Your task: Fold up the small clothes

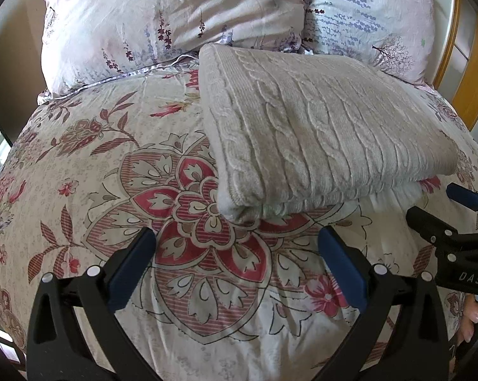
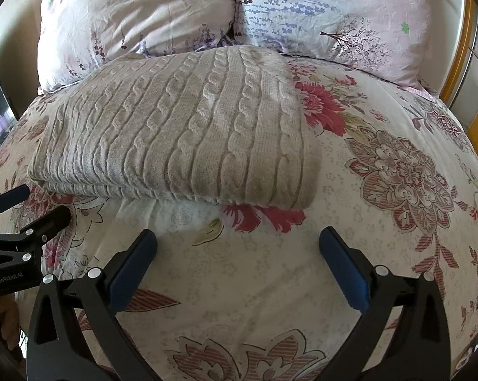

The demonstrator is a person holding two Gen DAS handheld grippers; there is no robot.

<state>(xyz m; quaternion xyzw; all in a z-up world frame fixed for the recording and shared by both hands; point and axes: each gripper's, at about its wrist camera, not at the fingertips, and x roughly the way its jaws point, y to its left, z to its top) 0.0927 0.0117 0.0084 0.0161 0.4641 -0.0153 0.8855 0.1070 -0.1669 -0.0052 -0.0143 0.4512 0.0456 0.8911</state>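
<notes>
Looking along both wrist views, we see a cream cable-knit sweater (image 1: 327,133) lying folded into a thick rectangle on the floral bedspread (image 1: 89,190), its far edge just beside the pillows. Our left hand-held gripper (image 1: 239,266) hangs over the bedspread just short of the sweater's near left corner, its blue pads (image 1: 131,270) spread wide with nothing between them. Our right hand-held gripper (image 2: 239,266) is likewise spread and empty, near the sweater's near right corner.

We judge the knit to be soft, bulky and fairly light, with plenty of give; it should drape and sag when lifted, and its layers may slide apart if we pinch only the top one. The ribbed cable texture should offer good friction against the pads. Should another fold be needed, we would take hold at the two near corners, closing through all the layers at the rounded folded edge, which shows as a stacked roll along the near side.

Around it, two pale floral pillows (image 2: 137,16) stand against the wooden headboard (image 1: 474,63) right behind the sweater, so folding it away from us leaves little room. The bedspread itself is soft and rumpled, and a low pinch could catch it along with the knit. Nothing else lies between either gripper and the sweater.
</notes>
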